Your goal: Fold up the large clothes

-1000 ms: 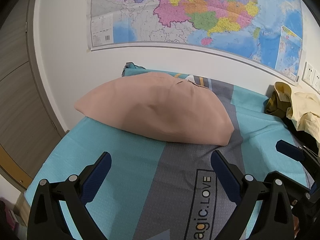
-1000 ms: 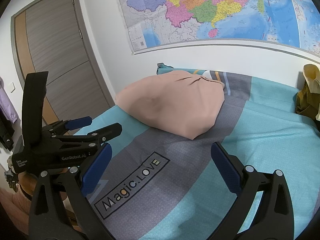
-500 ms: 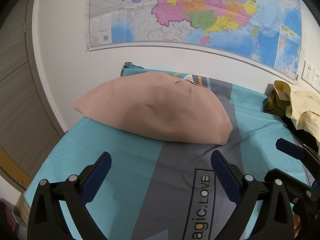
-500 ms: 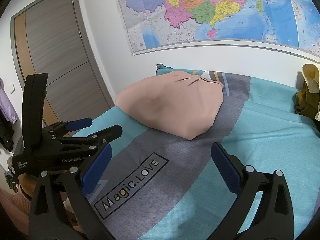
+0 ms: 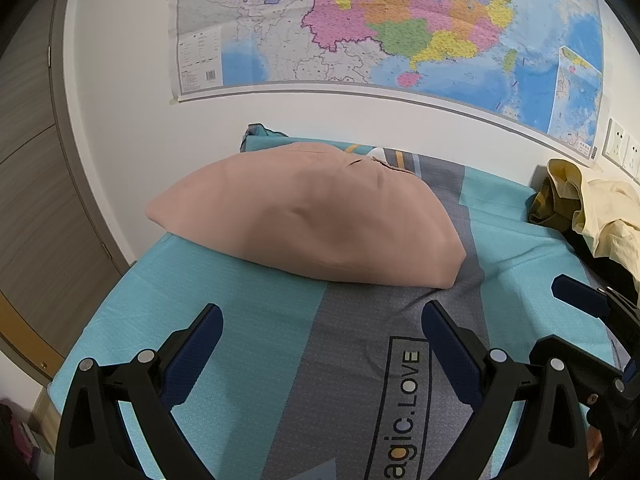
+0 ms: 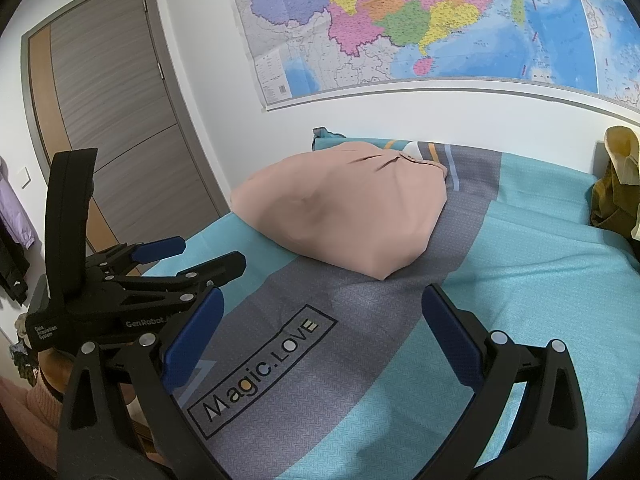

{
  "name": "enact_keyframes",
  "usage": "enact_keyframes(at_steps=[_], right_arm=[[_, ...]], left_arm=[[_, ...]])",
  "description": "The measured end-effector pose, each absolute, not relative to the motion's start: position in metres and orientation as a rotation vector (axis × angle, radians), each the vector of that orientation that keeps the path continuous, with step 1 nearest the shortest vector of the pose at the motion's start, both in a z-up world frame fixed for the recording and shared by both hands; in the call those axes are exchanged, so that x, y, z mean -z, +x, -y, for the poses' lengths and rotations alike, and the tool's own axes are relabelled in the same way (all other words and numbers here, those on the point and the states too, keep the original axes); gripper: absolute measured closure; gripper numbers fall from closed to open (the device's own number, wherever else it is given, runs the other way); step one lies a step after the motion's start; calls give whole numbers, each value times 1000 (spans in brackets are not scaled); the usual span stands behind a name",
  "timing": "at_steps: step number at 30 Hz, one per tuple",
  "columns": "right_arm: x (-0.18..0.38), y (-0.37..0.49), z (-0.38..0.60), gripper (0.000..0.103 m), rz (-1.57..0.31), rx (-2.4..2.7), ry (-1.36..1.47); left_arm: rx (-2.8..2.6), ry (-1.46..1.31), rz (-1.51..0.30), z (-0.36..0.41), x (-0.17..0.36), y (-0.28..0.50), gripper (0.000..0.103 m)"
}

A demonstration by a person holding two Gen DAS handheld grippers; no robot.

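A pale yellow crumpled garment point(image 5: 604, 216) is lying heaped at the far right edge of the bed, touching an olive-brown bunched cloth point(image 5: 546, 208) just to its left; in the right wrist view only the olive cloth point(image 6: 612, 196) and a bit of yellow are showing at the right edge. A plump dusty-pink pillow point(image 5: 308, 220) is sitting at the far left end of the bed, near the white wall with its large coloured map point(image 5: 400, 24). Between pillow and clothes, the teal and grey striped bedsheet point(image 5: 248, 320) is lying flat and bare, giving wide open room across the near half, up to its left edge beside the grey wooden door point(image 6: 120, 120).

The left gripper point(image 5: 320, 320) is hovering over the sheet with its blue-padded fingers spread wide, holding and touching nothing. The right gripper point(image 6: 320, 304) is hanging likewise, fully spread and empty, just right of the left one, whose black body point(image 6: 120, 280) is showing at the left of its view.

Compared with a second ago, both cameras are sitting almost unchanged; the pillow is appearing very slightly lower in the left view.
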State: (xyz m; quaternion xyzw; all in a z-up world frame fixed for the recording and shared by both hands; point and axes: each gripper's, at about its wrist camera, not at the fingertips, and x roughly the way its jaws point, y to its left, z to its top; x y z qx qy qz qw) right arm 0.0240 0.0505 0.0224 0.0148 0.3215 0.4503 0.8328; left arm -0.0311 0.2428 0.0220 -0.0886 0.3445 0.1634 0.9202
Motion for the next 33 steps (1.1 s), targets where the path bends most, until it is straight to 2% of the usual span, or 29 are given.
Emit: enact_keyframes(at_steps=[23, 33], right_arm=[[-23, 24, -47, 5, -678, -954, 41], [-23, 22, -15, 5, -662, -894, 52]], left_arm=[[-314, -173, -712, -239, -21, -28, 7], [-249, -121, -679, -210, -23, -23, 7]])
